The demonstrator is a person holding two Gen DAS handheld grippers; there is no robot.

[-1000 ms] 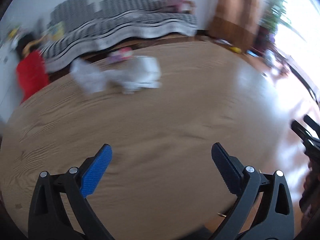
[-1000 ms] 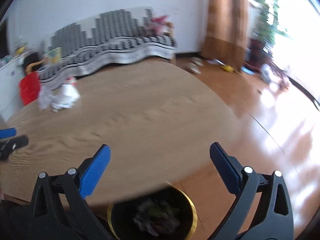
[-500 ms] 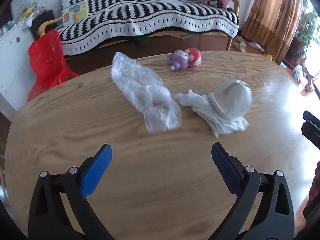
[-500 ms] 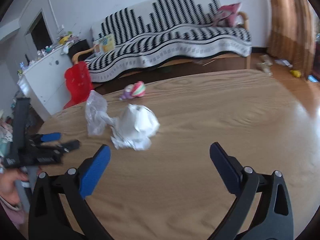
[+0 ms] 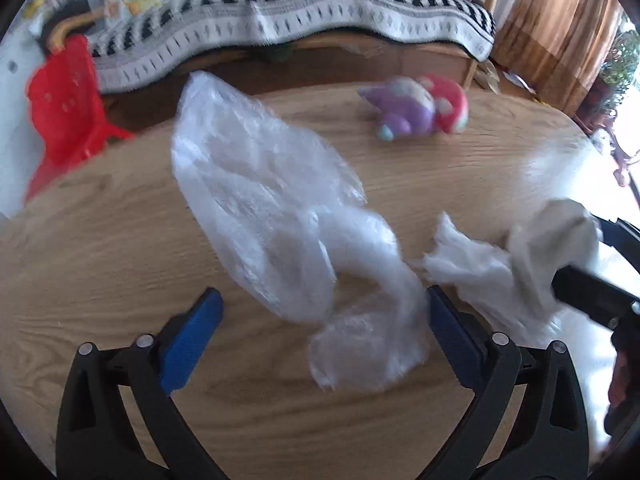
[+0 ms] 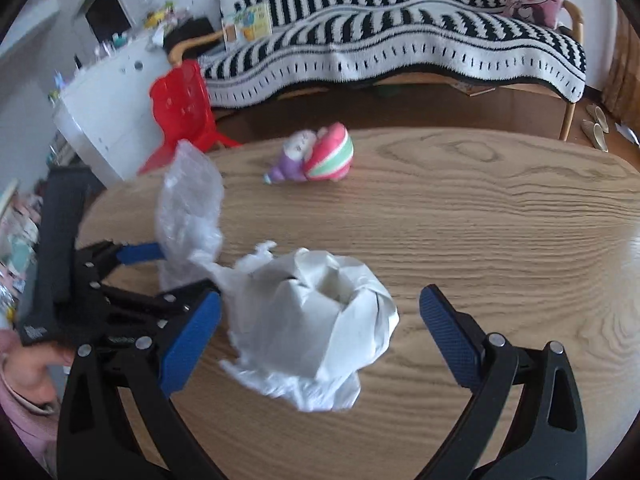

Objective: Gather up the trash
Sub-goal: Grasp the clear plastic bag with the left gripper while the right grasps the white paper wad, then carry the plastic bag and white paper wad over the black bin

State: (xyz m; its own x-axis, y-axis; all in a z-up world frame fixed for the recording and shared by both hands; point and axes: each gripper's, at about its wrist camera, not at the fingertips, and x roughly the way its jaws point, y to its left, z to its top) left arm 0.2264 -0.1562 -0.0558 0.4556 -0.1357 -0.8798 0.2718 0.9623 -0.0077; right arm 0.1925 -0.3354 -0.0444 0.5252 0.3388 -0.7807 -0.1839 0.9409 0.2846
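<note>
A crumpled clear plastic bag (image 5: 280, 216) lies on the wooden table (image 5: 100, 260). Its lower end sits between the fingers of my open left gripper (image 5: 322, 308). To its right lies a crumpled white paper wad (image 5: 500, 264), with one of the right gripper's fingers (image 5: 588, 294) against it. In the right wrist view the paper wad (image 6: 316, 328) fills the gap of my open right gripper (image 6: 320, 300). The left gripper (image 6: 176, 270) straddles the plastic bag (image 6: 188, 208) at the left. Neither gripper has closed on anything.
A purple and pink stuffed toy (image 6: 320, 156) lies farther back on the table (image 6: 480, 220). Beyond the table stand a red plastic chair (image 6: 184, 108), a striped sofa (image 6: 400, 40) and a white cabinet (image 6: 104, 108). A hand (image 6: 28, 368) holds the left gripper.
Both grippers swung from the bin side and moved forward over the table. The bag now sits between the left fingers and the paper wad between the right fingers. The bin has left view.
</note>
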